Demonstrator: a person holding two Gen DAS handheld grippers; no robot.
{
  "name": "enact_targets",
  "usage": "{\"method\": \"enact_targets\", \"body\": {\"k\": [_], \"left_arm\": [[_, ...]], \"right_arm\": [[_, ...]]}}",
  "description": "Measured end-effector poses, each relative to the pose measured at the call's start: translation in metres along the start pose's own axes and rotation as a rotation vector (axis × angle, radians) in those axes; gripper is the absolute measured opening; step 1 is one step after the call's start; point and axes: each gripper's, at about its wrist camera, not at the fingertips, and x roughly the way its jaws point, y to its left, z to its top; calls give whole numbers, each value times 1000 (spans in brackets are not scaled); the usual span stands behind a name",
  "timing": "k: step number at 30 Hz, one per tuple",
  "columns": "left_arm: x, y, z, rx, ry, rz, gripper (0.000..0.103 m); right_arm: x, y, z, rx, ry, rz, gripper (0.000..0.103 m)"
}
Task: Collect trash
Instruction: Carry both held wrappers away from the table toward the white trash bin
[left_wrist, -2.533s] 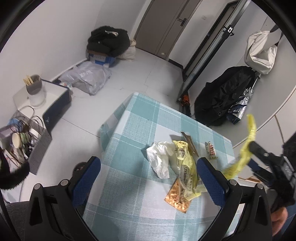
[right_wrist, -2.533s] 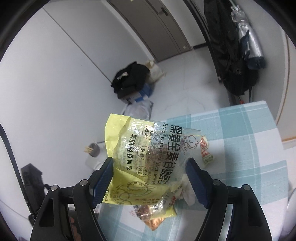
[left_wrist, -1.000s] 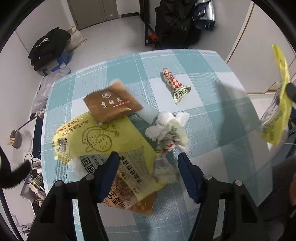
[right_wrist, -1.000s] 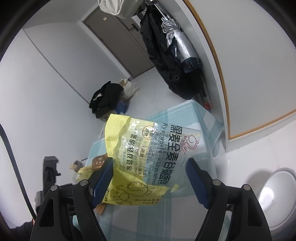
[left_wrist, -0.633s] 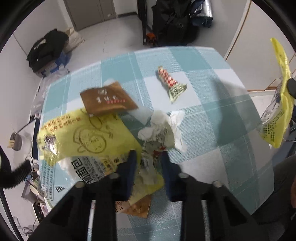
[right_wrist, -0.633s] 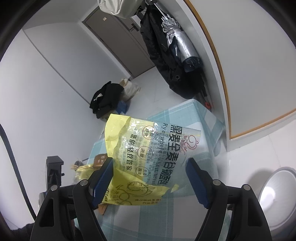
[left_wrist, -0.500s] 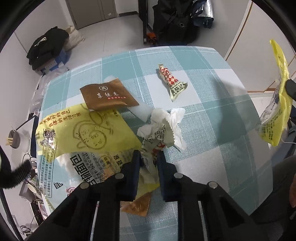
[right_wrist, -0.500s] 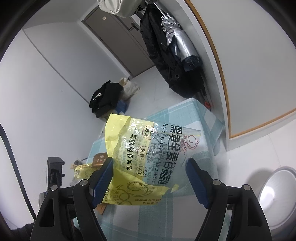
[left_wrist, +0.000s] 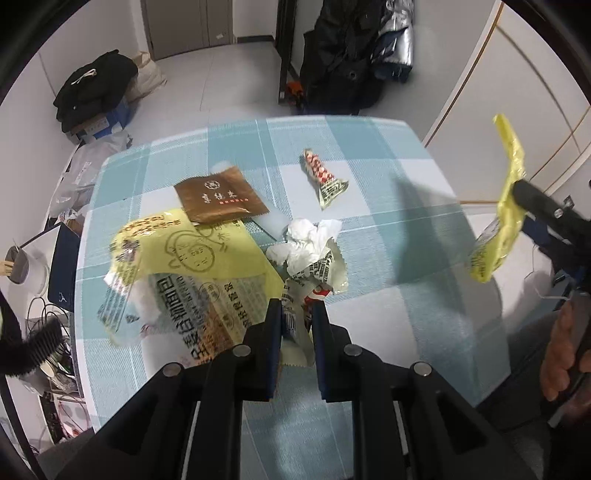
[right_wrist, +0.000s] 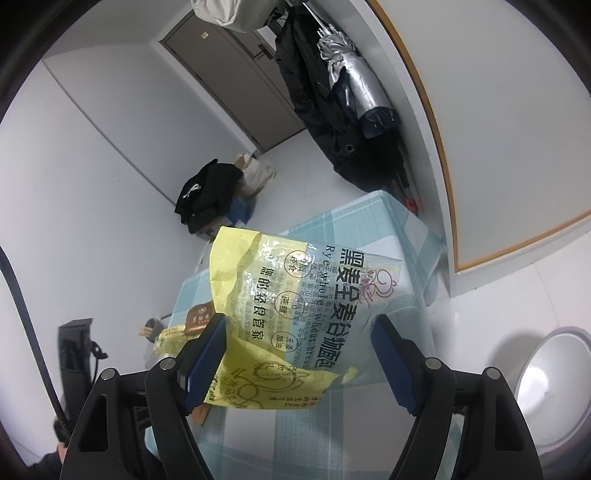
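Nearest me, my left gripper (left_wrist: 297, 317) has its fingers pinched together on a crumpled printed wrapper (left_wrist: 314, 275) that sits low in the left wrist view, at about six o'clock from the middle of the table (left_wrist: 388, 229). Touching that wrapper at its twelve o'clock is a wad of white tissue (left_wrist: 301, 242), and at nine o'clock a big yellow bread bag (left_wrist: 192, 258) lies spread on the teal checked cloth, part of it blurred. A brown sachet (left_wrist: 219, 199) overlaps the bag's far edge, and a small red-and-white packet (left_wrist: 323, 177) lies apart at roughly one o'clock. My right gripper (right_wrist: 299, 354) stands with its fingers wide apart on either side of a second yellow bag (right_wrist: 295, 306) — the left finger touches the bag's edge, while whether the right one bears on the clear film I cannot tell. In the left view that bag (left_wrist: 500, 218) hangs off the table's three o'clock edge. Farther off — a dark clothes pile (left_wrist: 94, 86) at ten o'clock and hanging coats (left_wrist: 343, 55) at twelve.
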Motion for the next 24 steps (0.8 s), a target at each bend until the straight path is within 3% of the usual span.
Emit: {"method": "enact_targets", "body": {"k": [4,12,24], "left_arm": [[-23,-1,-1,-33,-55,-15,12],[-72,-18,8,-3,-187,-48,12],[-116,-55,21,44,-307,-145,12]], "right_arm": [[-12,8,-2,-20,-20,12,78],[-67,37,6,-67,-120,59,78],[-174,52,25,-122,-276,-2,78]]}}
